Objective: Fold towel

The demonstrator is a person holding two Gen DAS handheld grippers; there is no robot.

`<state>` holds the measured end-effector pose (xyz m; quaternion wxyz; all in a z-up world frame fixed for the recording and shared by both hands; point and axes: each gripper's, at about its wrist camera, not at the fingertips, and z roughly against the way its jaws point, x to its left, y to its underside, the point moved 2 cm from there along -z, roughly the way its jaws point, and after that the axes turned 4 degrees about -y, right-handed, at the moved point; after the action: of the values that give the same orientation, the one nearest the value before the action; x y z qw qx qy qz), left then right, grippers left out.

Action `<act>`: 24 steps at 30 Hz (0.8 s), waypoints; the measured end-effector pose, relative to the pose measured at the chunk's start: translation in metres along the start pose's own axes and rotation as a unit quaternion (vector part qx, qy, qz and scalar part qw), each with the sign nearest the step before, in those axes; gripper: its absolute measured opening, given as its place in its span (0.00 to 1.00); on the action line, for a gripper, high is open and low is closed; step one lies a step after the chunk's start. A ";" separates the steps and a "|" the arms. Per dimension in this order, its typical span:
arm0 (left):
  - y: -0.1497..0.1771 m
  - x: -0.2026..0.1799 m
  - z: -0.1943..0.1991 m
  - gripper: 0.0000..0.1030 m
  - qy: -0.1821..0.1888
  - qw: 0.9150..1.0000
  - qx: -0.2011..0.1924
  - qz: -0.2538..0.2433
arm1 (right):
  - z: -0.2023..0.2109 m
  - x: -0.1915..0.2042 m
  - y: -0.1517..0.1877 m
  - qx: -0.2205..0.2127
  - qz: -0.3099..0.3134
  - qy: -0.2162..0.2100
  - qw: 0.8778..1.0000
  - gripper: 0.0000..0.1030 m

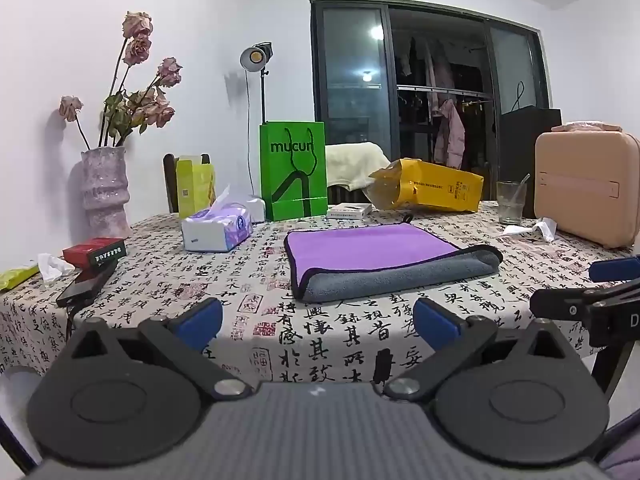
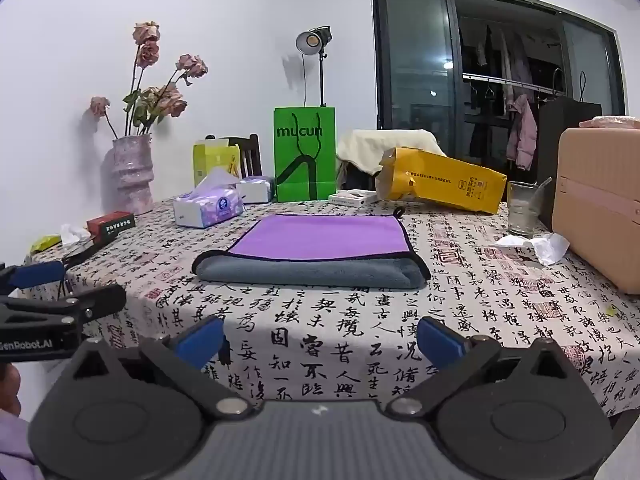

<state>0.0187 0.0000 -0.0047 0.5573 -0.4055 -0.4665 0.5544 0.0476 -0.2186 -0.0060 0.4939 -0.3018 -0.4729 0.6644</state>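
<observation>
A purple and grey towel point(image 1: 372, 254) lies folded flat on the table, purple side up with a grey rolled fold along its near edge; it also shows in the right wrist view point(image 2: 320, 244). My left gripper point(image 1: 318, 326) is open and empty, held back from the towel's near edge. My right gripper point(image 2: 320, 340) is open and empty, also short of the towel. The right gripper shows at the right edge of the left wrist view point(image 1: 600, 292); the left gripper shows at the left edge of the right wrist view point(image 2: 48, 292).
On the calligraphy tablecloth point(image 1: 320, 344): tissue pack point(image 1: 216, 228), green bag point(image 1: 294, 170), yellow bag point(image 1: 432, 190), glass point(image 1: 510, 202), pink case point(image 1: 588, 188), vase of dried roses point(image 1: 105, 192), red box point(image 1: 94, 252), phone point(image 1: 86, 286), crumpled tissue point(image 2: 536, 246).
</observation>
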 end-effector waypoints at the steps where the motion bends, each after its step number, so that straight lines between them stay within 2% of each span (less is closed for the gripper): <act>1: 0.000 0.000 0.000 1.00 0.001 1.000 0.001 0.000 | 0.000 0.000 0.000 0.000 0.000 0.000 1.000 1.00; 7: -0.003 0.003 0.004 1.00 0.006 1.000 -0.001 -0.002 | -0.004 0.004 0.000 0.007 -0.002 0.003 1.000 1.00; 8: -0.006 0.002 0.003 1.00 0.003 1.000 -0.001 0.000 | 0.005 0.004 0.002 -0.009 0.000 -0.005 1.000 1.00; 24: -0.002 -0.001 0.003 1.00 -0.001 1.000 -0.004 -0.002 | 0.007 0.003 0.001 -0.015 -0.005 -0.008 1.000 1.00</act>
<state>0.0167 -0.0013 -0.0021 0.5564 -0.4064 -0.4703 0.5515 0.0403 -0.2185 -0.0041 0.4887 -0.3012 -0.4882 0.6573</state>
